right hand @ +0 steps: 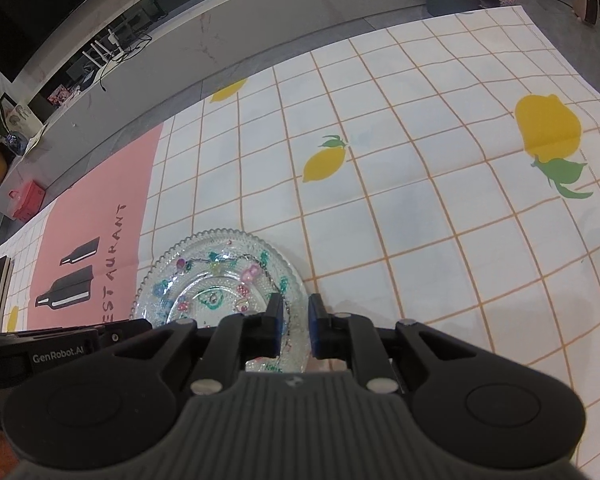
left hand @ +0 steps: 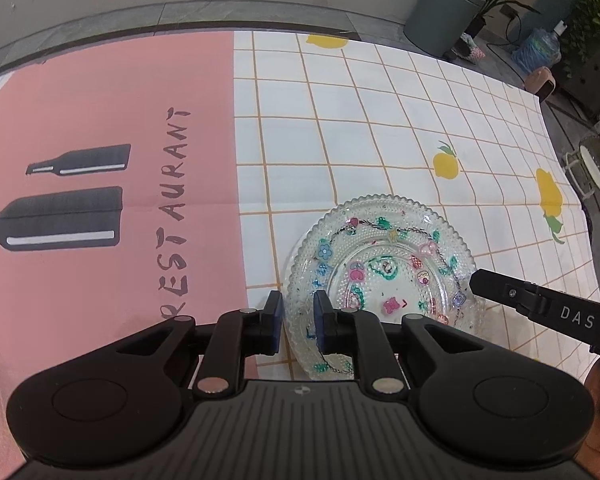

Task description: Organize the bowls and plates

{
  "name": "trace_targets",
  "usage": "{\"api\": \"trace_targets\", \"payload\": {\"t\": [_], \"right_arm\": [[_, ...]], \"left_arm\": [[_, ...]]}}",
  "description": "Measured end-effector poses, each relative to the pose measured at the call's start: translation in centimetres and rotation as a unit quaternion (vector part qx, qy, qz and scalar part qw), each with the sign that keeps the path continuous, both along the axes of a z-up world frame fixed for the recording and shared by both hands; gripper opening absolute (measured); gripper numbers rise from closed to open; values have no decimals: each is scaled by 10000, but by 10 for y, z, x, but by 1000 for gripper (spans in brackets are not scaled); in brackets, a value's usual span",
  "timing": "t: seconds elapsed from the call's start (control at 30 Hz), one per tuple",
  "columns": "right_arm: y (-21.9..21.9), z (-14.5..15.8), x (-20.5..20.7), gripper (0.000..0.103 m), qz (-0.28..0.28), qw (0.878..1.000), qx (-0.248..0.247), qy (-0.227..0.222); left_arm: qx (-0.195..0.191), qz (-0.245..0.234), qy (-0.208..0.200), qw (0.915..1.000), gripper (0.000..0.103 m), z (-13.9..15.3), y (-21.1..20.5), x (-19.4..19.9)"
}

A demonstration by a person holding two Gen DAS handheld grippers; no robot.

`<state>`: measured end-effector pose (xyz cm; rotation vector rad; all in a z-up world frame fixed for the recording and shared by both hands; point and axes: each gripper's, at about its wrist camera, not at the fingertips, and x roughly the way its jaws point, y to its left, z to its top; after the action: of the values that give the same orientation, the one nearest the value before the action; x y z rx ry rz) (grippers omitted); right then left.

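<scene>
Left gripper (left hand: 298,322) jaws a narrow gap apart, straddling the plate (left hand: 384,276) rim on its left edge; can't tell if the pads actually pinch the glass. Right gripper (right hand: 294,330) same deal, jaws slightly parted over the plate (right hand: 220,280) right rim, contact unclear. Plate is clear beaded glass with colored flower decals, lying flat on the tablecloth (right hand: 380,200), white grid part, just beside the pink panel (left hand: 100,160). Bin (left hand: 440,12) far behind.
</scene>
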<state>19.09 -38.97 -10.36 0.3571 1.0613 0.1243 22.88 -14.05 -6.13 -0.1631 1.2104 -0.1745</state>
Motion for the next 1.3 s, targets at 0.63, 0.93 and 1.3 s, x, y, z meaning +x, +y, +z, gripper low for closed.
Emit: {"api": "trace_targets", "payload": {"t": [0.63, 0.93, 1.3], "right_arm": [[2, -1, 1, 27, 8, 9999, -138, 22], [2, 1, 1, 27, 49, 9999, -110, 23], [12, 3, 2, 28, 90, 9999, -128, 57]], "left_arm": [[2, -37, -65, 10000, 17, 7, -2, -4], [13, -92, -48, 9999, 17, 7, -6, -3], [-211, 313, -264, 9989, 17, 33, 49, -9]]}}
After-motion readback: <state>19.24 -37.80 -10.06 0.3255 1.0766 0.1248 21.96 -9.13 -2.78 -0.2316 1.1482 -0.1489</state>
